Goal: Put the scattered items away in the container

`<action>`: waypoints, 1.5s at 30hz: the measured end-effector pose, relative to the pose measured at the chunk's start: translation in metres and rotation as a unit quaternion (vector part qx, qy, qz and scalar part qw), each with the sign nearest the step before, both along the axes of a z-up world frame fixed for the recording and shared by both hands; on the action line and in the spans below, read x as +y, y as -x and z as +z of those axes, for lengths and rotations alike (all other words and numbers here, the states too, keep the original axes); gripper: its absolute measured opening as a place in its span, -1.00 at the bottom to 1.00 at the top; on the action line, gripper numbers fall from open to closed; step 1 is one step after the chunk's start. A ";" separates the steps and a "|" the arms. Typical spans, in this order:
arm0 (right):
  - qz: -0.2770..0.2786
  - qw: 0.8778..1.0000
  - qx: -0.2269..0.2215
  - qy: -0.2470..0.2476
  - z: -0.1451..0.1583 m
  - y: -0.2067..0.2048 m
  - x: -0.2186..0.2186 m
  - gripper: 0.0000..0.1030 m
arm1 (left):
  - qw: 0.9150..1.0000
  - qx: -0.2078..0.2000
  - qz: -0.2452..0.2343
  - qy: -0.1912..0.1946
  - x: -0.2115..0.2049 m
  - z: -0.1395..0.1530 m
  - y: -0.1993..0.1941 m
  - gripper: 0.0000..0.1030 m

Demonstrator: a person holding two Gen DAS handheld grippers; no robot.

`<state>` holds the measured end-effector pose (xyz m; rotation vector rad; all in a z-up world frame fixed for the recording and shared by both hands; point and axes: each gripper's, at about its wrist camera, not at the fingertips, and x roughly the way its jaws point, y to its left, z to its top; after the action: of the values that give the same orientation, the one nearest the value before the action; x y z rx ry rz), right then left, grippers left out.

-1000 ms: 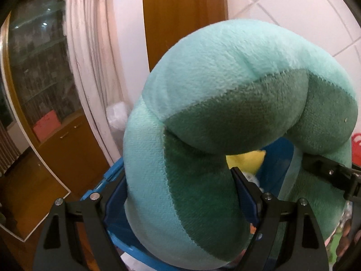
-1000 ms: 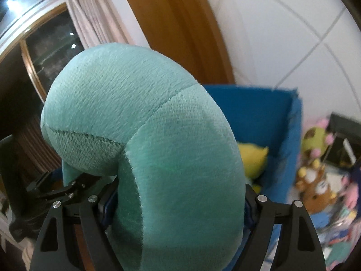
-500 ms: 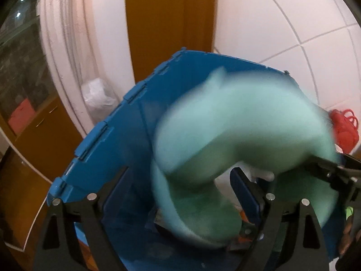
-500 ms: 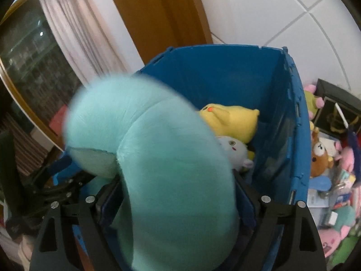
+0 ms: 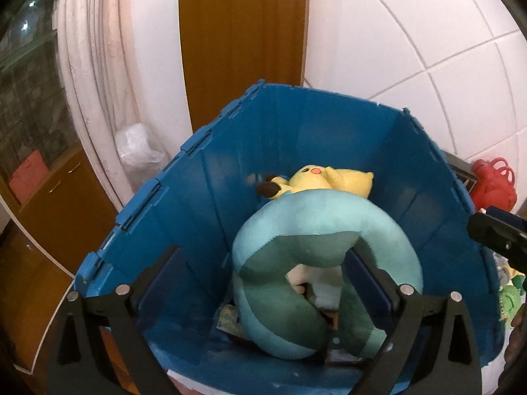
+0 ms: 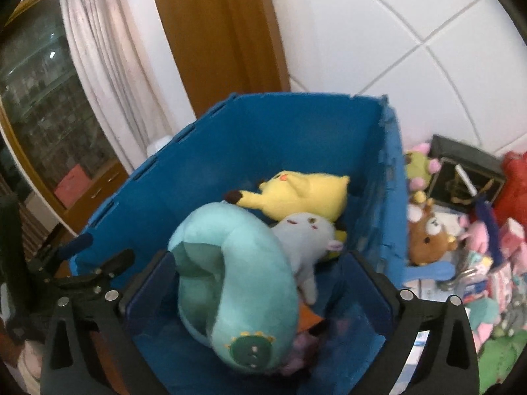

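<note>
Teal plush, a U-shaped neck pillow with darker green inner panels, lies inside the blue rigid plastic crate, leaning on a yellow soft toy and a pale grey one. Both claws hang above the crate, jaws opening: the left claw and right claw each straddle the pillow without pressing it. More plush toys litter the floor beside the crate.
</note>
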<state>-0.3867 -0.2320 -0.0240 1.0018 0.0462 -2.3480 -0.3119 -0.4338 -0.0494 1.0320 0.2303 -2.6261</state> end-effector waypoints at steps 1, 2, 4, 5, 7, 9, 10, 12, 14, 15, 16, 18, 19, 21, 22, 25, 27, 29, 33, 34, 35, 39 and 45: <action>-0.004 1.000 0.007 0.003 0.002 -0.005 0.008 1.00 | 1.000 0.003 -0.004 0.001 0.006 0.002 -0.003 0.92; -0.008 1.000 0.013 0.005 0.004 -0.009 0.017 1.00 | 1.000 0.007 -0.007 0.003 0.013 0.004 -0.006 0.92; -0.017 1.000 0.023 0.010 0.007 -0.017 0.034 1.00 | 1.000 0.017 -0.017 0.003 0.032 0.008 -0.014 0.92; -0.021 0.999 0.028 0.012 0.009 -0.022 0.044 1.00 | 1.000 0.022 -0.022 0.003 0.041 0.011 -0.018 0.92; -0.031 0.999 0.039 0.009 0.011 -0.031 0.065 1.00 | 0.999 0.033 -0.031 0.004 0.063 0.016 -0.026 0.92; -0.041 0.998 0.053 0.000 0.011 -0.040 0.087 1.00 | 0.998 0.046 -0.037 0.008 0.088 0.021 -0.034 0.92; -0.048 0.997 0.058 -0.002 0.011 -0.047 0.102 1.00 | 0.998 0.052 -0.041 0.009 0.100 0.024 -0.039 0.92; -0.059 0.996 0.066 -0.002 0.009 -0.060 0.131 1.00 | 0.997 0.063 -0.052 0.007 0.124 0.027 -0.047 0.92; -0.073 0.995 0.071 -0.005 0.005 -0.075 0.164 1.00 | 0.995 0.073 -0.062 0.002 0.156 0.030 -0.058 0.92; -0.079 0.994 0.072 -0.007 0.003 -0.082 0.180 1.00 | 0.995 0.078 -0.066 -0.001 0.171 0.031 -0.063 0.92; -0.084 0.994 0.073 -0.009 0.002 -0.089 0.196 1.00 | 0.994 0.080 -0.070 -0.003 0.187 0.031 -0.068 0.92; -0.094 0.993 0.074 -0.012 -0.002 -0.103 0.226 1.00 | 0.993 0.083 -0.083 -0.007 0.220 0.031 -0.078 0.92; -0.099 0.992 0.075 -0.013 -0.003 -0.109 0.241 1.00 | 0.993 0.082 -0.089 -0.005 0.240 0.030 -0.083 0.92; -0.111 0.991 0.075 -0.013 -0.007 -0.120 0.269 1.00 | 0.992 0.076 -0.098 -0.001 0.270 0.026 -0.091 0.92; -0.116 0.991 0.072 -0.015 -0.010 -0.125 0.283 1.00 | 0.992 0.072 -0.105 -0.002 0.283 0.024 -0.094 0.92; -0.131 0.989 0.066 -0.023 -0.019 -0.141 0.324 1.00 | 0.990 0.062 -0.124 -0.004 0.321 0.017 -0.102 0.92; -0.142 0.988 0.060 -0.030 -0.025 -0.150 0.344 1.00 | 0.990 0.056 -0.131 -0.008 0.336 0.014 -0.106 0.92; -0.148 0.987 0.052 -0.033 -0.030 -0.158 0.357 1.00 | 0.989 0.052 -0.137 -0.012 0.351 0.011 -0.113 0.92; -0.165 0.985 0.046 -0.032 -0.037 -0.182 0.378 1.00 | 0.987 0.041 -0.154 -0.016 0.364 0.003 -0.123 0.92; -0.170 0.984 0.046 -0.029 -0.038 -0.189 0.383 1.00 | 0.987 0.038 -0.157 -0.014 0.366 0.000 -0.126 0.92; -0.177 0.983 0.046 -0.025 -0.040 -0.198 0.387 1.00 | 0.986 0.032 -0.161 -0.012 0.367 -0.005 -0.129 0.92; -0.197 0.979 0.047 -0.028 -0.050 -0.222 0.393 1.00 | 0.985 0.014 -0.171 -0.008 0.368 -0.020 -0.134 0.92; -0.213 0.976 0.034 -0.036 -0.064 -0.236 0.387 1.00 | 0.984 0.004 -0.180 0.002 0.365 -0.030 -0.143 0.92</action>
<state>-0.1510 0.1551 -0.0885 1.0481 -0.0630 -2.7873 -0.1692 -0.0693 -0.0793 1.1548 0.0400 -2.9484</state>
